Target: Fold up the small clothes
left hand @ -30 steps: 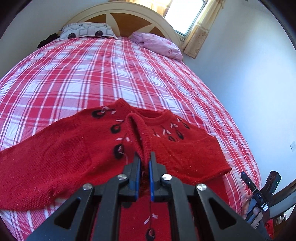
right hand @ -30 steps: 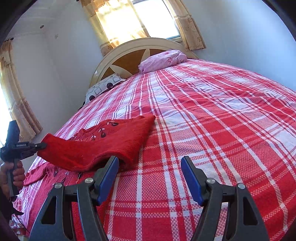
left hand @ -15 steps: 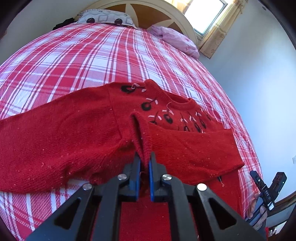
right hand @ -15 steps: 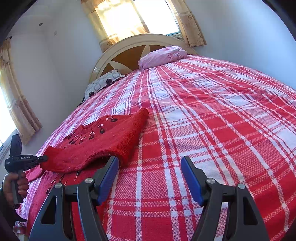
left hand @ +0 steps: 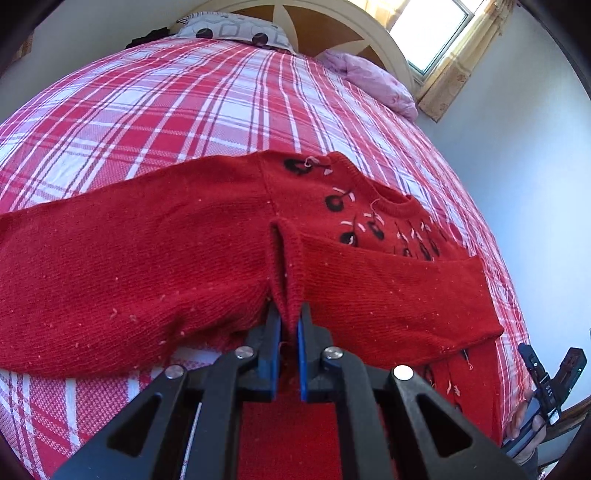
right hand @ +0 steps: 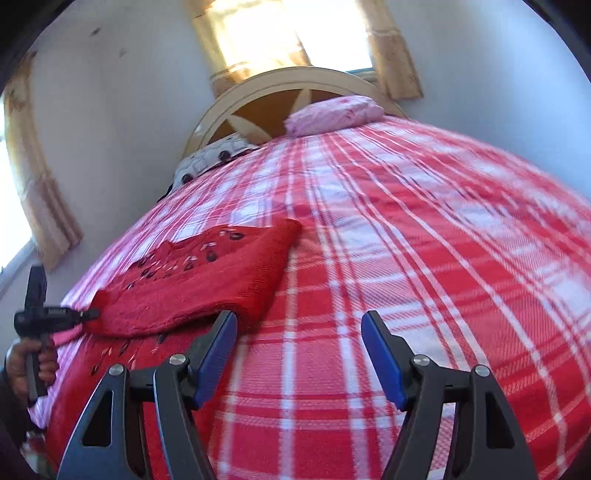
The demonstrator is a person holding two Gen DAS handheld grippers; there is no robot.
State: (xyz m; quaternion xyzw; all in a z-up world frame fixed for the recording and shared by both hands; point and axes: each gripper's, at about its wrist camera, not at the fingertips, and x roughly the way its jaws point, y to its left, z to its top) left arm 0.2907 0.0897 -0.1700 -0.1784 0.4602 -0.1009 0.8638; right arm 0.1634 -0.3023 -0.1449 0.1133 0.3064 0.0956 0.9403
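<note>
from the left wrist view we see the small red knitted sweater (left hand: pixel 155 266) up close: ribbed knit, flecks of pale lint, and black-and-white embroidered motifs around the neckline. it lies spread on the red-and-white plaid bed cover (left hand: pixel 177 110), one sleeve stretched out to the left and the other folded across the chest. the left gripper (left hand: pixel 287 325) has its blue-padded fingers (left hand: pixel 300 354) drawn narrow, pinching a raised ridge of the sweater's knit between them. at the lower right edge of this view a hand (left hand: pixel 524 424) holds the other black tool.

the right wrist view, somewhat blurred, shows what the first does not: the sweater from its far side, as a flat red wedge with the folded sleeve on top, and the left gripper (right hand: pixel 90 314) biting its near corner. the right gripper (right hand: pixel 299 354) hovers over bare plaid cover just beside the sweater's edge, its fingers (right hand: pixel 382 360) standing wide with nothing between them.

both views take in the cream arched wooden headboard (right hand: pixel 288 83), a pink pillow (right hand: pixel 332 112) and a grey patterned pillow (left hand: pixel 229 29).
</note>
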